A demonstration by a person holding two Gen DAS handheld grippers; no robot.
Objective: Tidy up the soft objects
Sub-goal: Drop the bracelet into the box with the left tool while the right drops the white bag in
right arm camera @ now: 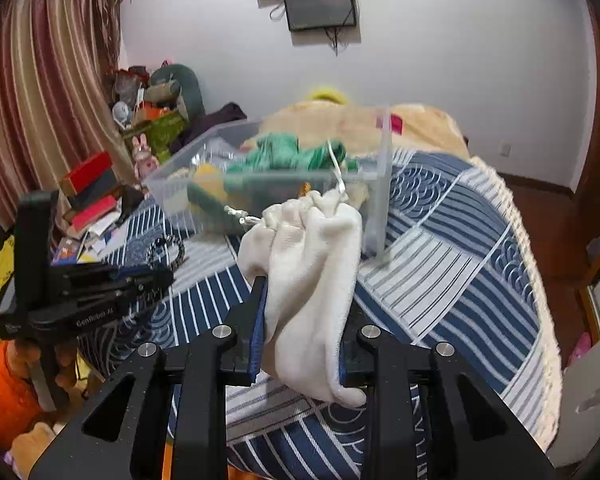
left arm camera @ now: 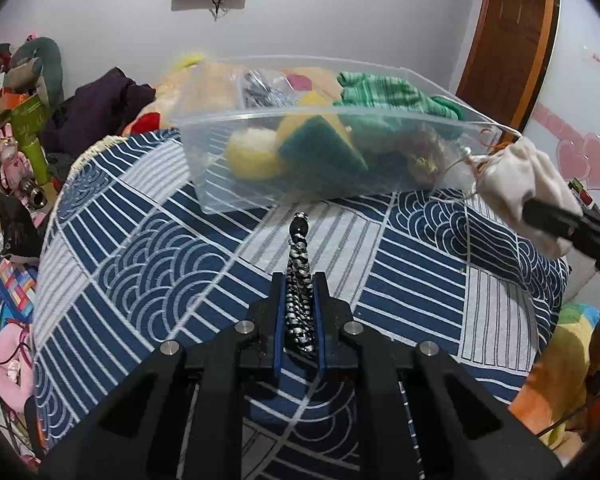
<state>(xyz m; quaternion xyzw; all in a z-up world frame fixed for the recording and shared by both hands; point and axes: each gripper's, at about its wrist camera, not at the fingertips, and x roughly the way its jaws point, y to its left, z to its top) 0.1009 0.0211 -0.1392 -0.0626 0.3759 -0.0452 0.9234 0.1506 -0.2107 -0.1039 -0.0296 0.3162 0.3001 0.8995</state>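
Note:
A clear plastic bin (left arm camera: 260, 184) stands on the bed's blue patterned cover (left arm camera: 140, 272). It holds a yellow-green sponge (left arm camera: 320, 144), a yellow pompom (left arm camera: 252, 152), green knitwear (left arm camera: 396, 96) and other soft items. My left gripper (left arm camera: 299, 280) is shut on a black-and-white braided cord bracelet (left arm camera: 298, 300), held above the cover in front of the bin. My right gripper (right arm camera: 304, 284) is shut on a cream drawstring pouch (right arm camera: 312, 272), raised near the bin's right end (right arm camera: 384, 184). The pouch also shows in the left wrist view (left arm camera: 528, 184). The left gripper and bracelet show in the right wrist view (right arm camera: 166, 252).
A beige plush blanket (right arm camera: 340, 124) lies behind the bin. Boxes, toys and clothes (left arm camera: 16, 120) are piled on the left beside the bed. A wooden door (left arm camera: 508, 40) is at the right. The bed edge (right arm camera: 540, 280) drops off at the right.

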